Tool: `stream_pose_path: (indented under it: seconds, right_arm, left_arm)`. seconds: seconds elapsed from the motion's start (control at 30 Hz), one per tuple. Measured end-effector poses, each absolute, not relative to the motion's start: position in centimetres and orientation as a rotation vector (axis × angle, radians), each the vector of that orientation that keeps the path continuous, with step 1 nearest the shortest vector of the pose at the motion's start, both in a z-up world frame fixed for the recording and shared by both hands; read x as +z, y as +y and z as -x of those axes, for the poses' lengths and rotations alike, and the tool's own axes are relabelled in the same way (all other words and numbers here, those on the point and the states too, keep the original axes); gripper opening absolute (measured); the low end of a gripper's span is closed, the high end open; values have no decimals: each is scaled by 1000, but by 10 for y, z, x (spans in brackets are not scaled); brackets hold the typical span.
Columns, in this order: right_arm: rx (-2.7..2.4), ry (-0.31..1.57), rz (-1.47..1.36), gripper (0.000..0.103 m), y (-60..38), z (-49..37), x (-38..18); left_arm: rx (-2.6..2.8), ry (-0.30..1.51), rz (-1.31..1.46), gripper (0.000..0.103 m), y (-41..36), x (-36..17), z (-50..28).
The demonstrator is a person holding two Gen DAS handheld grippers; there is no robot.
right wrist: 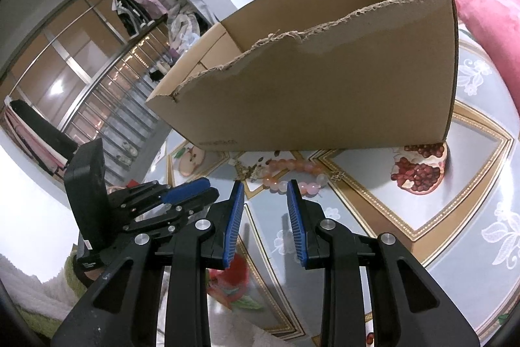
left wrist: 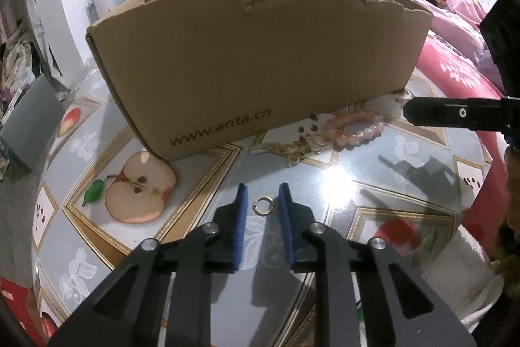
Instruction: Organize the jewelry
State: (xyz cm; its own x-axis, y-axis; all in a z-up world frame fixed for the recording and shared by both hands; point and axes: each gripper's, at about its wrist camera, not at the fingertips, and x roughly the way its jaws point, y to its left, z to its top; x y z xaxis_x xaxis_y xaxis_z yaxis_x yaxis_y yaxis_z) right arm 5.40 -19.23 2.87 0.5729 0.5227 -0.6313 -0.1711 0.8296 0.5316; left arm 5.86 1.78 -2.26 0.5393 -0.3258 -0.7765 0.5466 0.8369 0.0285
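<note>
A small gold-coloured metal ring [left wrist: 263,205] lies flat on the glossy fruit-patterned surface [left wrist: 373,165], framed between the blue ribbed pads [left wrist: 242,217] of the left hand-held gripper [left wrist: 263,197]. The jaws stand narrowly apart on either side of the ring, and a sliver of surface shows between each pad and the ring, so nothing is gripped.

Beyond it, a tall brown cardboard box with a torn upper edge and a printed web address [left wrist: 260,60] stands on the surface. At the foot of the box, towards its right end, a bracelet of round pink and orange beads [left wrist: 354,127] rests beside a tangled gold-coloured chain with small white pieces [left wrist: 292,148].

The right hand-held gripper [right wrist: 266,187] hangs above the surface with its blue pads [right wrist: 235,217] a modest gap apart and nothing between them; the beaded bracelet [right wrist: 292,173] lies just beyond its tips, in front of the box [right wrist: 325,93]. From this side the left hand-held gripper [right wrist: 191,189] appears at lower left, tilted down towards the surface [right wrist: 455,184]. A printed pomegranate [right wrist: 419,169] decorates the covering near the box's right corner. Pink and red bedding [left wrist: 455,60] lies behind.
</note>
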Motion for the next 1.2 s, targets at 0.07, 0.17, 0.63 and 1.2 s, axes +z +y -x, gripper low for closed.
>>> stream_pose_path:
  seconds: [0.07, 0.17, 0.63, 1.2]
  right_arm:
    - [422, 873, -444, 28, -192, -54, 29]
    - [422, 870, -442, 28, -192, -54, 29]
    - [365, 859, -312, 28, -188, -41, 33]
    - [361, 826, 14, 28, -139, -57, 29]
  left_arm:
    - [-536, 854, -291, 13, 16, -22, -58]
    - [-538, 853, -289, 12, 13, -22, -57]
    - [-519, 842, -196, 11, 25, -17, -54]
    - [-483, 808, -107, 12, 49, -5, -56]
